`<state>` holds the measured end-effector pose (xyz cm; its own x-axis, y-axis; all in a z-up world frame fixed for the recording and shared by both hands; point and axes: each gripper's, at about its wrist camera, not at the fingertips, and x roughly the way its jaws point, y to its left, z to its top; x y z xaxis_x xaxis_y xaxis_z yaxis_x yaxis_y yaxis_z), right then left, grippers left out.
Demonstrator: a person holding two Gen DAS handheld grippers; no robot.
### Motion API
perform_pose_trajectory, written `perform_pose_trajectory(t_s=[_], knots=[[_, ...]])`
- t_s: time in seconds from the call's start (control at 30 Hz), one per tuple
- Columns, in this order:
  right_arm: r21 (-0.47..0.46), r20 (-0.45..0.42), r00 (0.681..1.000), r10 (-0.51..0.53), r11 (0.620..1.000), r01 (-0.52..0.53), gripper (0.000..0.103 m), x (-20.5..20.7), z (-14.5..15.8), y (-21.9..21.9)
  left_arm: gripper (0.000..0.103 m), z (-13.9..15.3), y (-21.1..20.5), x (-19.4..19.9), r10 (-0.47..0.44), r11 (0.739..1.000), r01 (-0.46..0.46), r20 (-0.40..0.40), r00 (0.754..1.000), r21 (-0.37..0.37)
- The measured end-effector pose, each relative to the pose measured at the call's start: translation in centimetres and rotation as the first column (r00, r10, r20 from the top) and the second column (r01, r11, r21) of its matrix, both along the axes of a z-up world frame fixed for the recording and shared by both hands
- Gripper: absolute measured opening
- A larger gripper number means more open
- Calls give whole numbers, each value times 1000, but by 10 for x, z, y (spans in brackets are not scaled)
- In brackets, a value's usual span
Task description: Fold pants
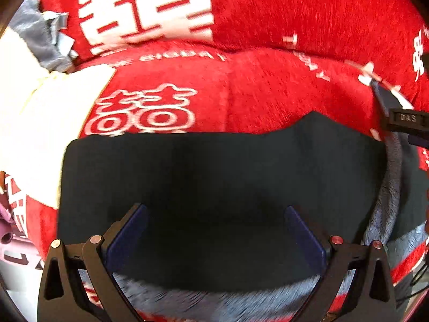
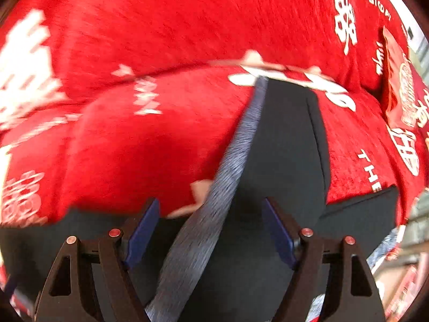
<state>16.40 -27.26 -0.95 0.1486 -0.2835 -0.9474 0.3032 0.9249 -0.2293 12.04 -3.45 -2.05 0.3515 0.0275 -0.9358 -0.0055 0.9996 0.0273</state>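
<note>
1. The red plush blanket with white characters (image 1: 268,86) covers the soft surface, likely a bed or sofa; it bears everything here.
2. The dark, near-black pants with grey fleecy lining (image 1: 214,166) lie flat on that blanket as a broad, already doubled panel; a grey lining strip (image 2: 214,187) runs up across them in the right wrist view.
3. The step in hand looks like a pause between folds: nothing is gripped. The next move calls for picking an edge to pinch.
4. The left tool (image 1: 215,230) hangs over the pants, jaws wide apart.
5. The right tool (image 2: 211,228) straddles the strip, jaws apart, not pinching.
</note>
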Motion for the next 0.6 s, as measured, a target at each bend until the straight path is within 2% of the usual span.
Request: perform_pose_trajectory(t_s=[0.07,0.1,0.13,0.17,0.2,0.23,0.3,0.37,0.43,0.5,0.6], knots=[[-42,-75,996,-39,998,36,81,6,-21,-14,103,-17,-4,4,-9,1000,11,-69,998,28],[-40,-98,994,-45,998,41,81,3,-29,-19,103,-22,-4,-2,-11,1000,13,-68,998,26],[-15,-76,997,-31,999,30,81,-4,-30,-23,103,-20,-4,-10,-10,1000,11,-36,999,17],[-4,-43,999,-18,1000,18,80,-10,-27,-25,103,-21,-2,-16,-30,999,31,-41,999,9],[-9,-29,1000,-6,1000,6,67,-16,-25,-25,103,-22,0,-24,-50,999,50,-42,998,-3],[-19,-16,1000,12,1000,-13,59,-24,-22,-25,103,-22,3,-30,-63,998,63,-36,997,-4],[14,43,999,20,1000,-21,20,-39,-9,-28,103,-23,3,-40,-100,995,101,-33,994,12],[18,118,993,-24,1000,22,15,-62,11,-34,103,-22,5,-48,-116,993,117,-40,992,24],[48,185,981,-61,997,53,15,-93,30,-40,103,-19,8,-51,-109,994,109,-63,992,3],[77,214,972,-92,994,77,15,-120,41,-48,103,-13,10,-52,-104,994,101,-83,991,-29],[145,212,969,-124,985,94,15,-179,47,-66,103,6,5,-54,-117,991,115,-31,993,-69]])
